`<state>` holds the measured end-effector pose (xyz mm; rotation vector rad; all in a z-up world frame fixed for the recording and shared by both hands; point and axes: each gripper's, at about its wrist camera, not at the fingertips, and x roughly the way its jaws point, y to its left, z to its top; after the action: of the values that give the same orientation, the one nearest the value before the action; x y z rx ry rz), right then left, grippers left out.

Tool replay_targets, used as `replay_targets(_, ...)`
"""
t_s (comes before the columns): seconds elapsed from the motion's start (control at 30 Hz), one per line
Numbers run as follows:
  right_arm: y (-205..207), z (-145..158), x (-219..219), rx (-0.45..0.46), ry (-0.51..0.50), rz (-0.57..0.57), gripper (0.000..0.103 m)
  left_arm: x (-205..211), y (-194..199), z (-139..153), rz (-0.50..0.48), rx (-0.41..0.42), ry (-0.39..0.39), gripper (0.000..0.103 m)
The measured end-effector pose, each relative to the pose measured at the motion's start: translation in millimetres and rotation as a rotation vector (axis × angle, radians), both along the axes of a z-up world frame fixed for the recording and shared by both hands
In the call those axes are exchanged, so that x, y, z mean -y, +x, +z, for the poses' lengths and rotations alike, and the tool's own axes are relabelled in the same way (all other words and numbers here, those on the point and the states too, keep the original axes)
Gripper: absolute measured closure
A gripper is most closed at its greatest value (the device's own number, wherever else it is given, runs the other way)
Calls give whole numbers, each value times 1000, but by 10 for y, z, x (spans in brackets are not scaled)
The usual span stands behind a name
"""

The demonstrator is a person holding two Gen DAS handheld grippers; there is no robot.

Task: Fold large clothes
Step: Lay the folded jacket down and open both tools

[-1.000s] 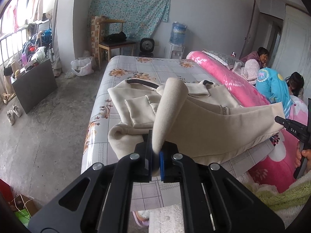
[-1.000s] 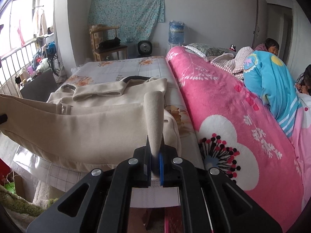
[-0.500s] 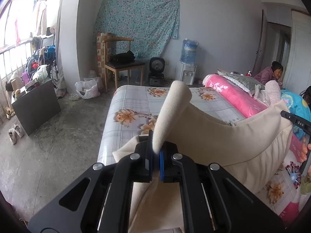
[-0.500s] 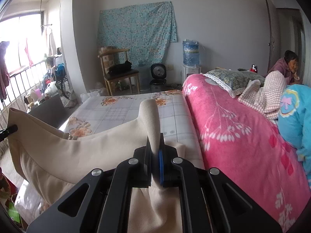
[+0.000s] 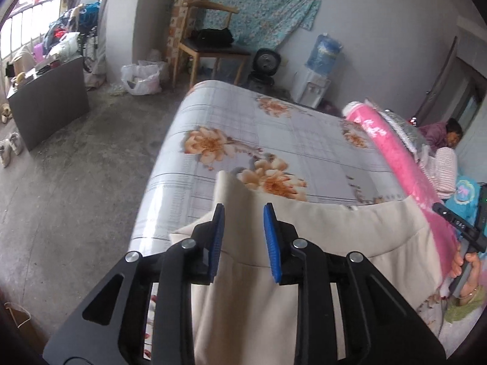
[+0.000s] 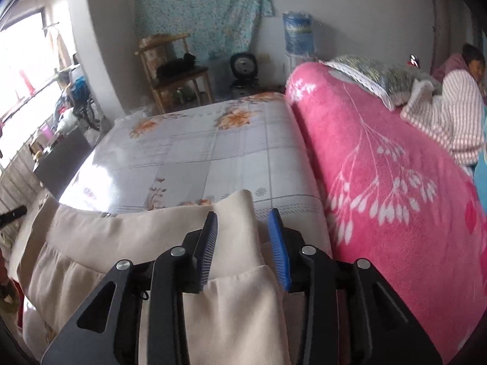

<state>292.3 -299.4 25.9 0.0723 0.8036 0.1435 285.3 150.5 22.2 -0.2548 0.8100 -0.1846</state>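
On the near end of the bed (image 5: pixel 274 127), the cream garment (image 5: pixel 334 237) lies folded, its doubled edge running across the flowered sheet from one tool to the other. The left tool (image 5: pixel 243 210) stands released: its jaws have just been opening, and a raised corner of the cream cloth stands between the blue pads (image 5: pixel 269 231) without being pressed by them. In the right wrist view the right tool (image 6: pixel 243 216) is likewise released, its jaws having just been opening too; a rounded fold of the garment (image 6: pixel 121 237) rises in the gap between its pads (image 6: pixel 278 243), which stand clear of the cloth on both sides. At the right edge of the left wrist view, the person's right hand (image 5: pixel 465 270) grips the handle of the other tool. Just beside the garment, along the bed's right side, lies a rolled pink blanket (image 6: pixel 380 164) with white flower prints. Beyond the far end of the bed stand a wooden chair (image 5: pixel 210 42), a small black fan (image 5: pixel 267 62) and a water dispenser (image 5: pixel 316 73), under a blue patterned cloth (image 5: pixel 258 3) hung on the wall. A person in a striped top (image 6: pixel 456 115) lies at the far right.
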Motion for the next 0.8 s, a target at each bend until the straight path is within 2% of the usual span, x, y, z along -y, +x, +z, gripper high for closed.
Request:
replay_targets(0.1,27,-182,-223,-115,28,153,67,225,57,-185,-96,-99,-62,77)
replay_targets(0.13,45,-292,-217,-163,24,157,67,281,93,-334,-95,-166,-37,76)
replay_targets(0.2,42,-483,-15,-235,-5,88,67,286,84,-620,-25,-276,55,77)
replay_targets(0.23,1,-553,162,-262,-10,32,72,211,57,-699,-1,-291,48,80)
replay_targets(0.27,-61,-570,334,-275,8,-11,80,100,-5,-714,25,-285,7,80)
replay_targets(0.3,-136,-540,467,-279,44,-42,94,-18,-73,-685,54,-278,-30,80)
replay_targets(0.33,-236,-460,562,-268,65,-68,94,-90,-129,-633,74,-269,-45,80)
replay_targets(0.4,-444,-264,538,-213,-20,-93,91,-147,-296,-464,70,-212,-51,79)
replay_targets(0.43,-539,-188,471,-187,-56,-77,91,-128,-388,-384,45,-179,-57,78)
replay_targets(0.5,-743,-116,312,-162,-61,2,88,-13,-574,-288,-36,-130,-70,77)
replay_targets(0.57,-944,-191,180,-177,-65,73,84,88,-684,-351,-72,-142,-50,76)
replay_targets(0.67,-1110,-538,261,-265,-115,59,84,63,-779,-736,-21,-257,9,77)
replay_targets(0.7,-1143,-593,374,-270,-54,52,85,-14,-831,-750,-12,-214,-19,79)
replay_targets(0.73,-1162,-558,492,-277,10,25,87,-65,-848,-742,-4,-217,-23,80)
replay_targets(0.77,-1144,-486,522,-280,-10,-9,87,-110,-855,-712,15,-228,-18,82)
replay_targets(0.8,-1172,-368,486,-253,-81,-29,86,-138,-892,-628,24,-214,-16,81)
